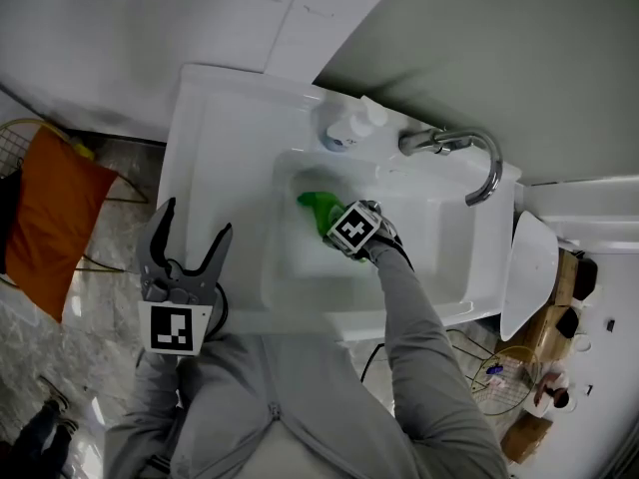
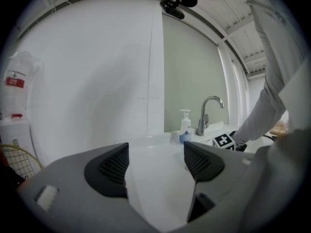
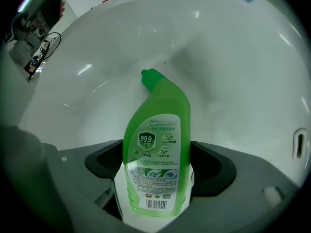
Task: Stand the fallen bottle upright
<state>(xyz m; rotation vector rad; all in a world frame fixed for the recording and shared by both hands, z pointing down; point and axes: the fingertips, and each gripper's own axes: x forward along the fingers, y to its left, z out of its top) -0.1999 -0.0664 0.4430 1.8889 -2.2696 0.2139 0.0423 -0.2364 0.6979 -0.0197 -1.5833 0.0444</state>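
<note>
The white ceramic sink (image 1: 215, 158) is my biggest worry. Its basin wall is smooth, curved and glossy, so the green translucent plastic cleaner bottle (image 3: 158, 130) could skate toward the drain or topple again if I set its base on the slope rather than on the flat bottom. My right gripper (image 3: 158, 171) is clamped on the bottle's lower body, near the base, with the capped neck pointing away toward 12 o'clock. Held that low, the slick sides may pivot between the pads as I swing it up, and the neck could knock the basin wall. My left gripper (image 2: 155, 166) hangs outside the sink at about 8 o'clock, its jaws apart with nothing between them, so it offers no steadying. As for contents, the basin holds only this bottle, toward its 10 o'clock side, and I cannot tell how full the bottle is. The small white pump soap bottle (image 1: 344, 128) on the rim at 12 o'clock shows blue liquid low down.
</note>
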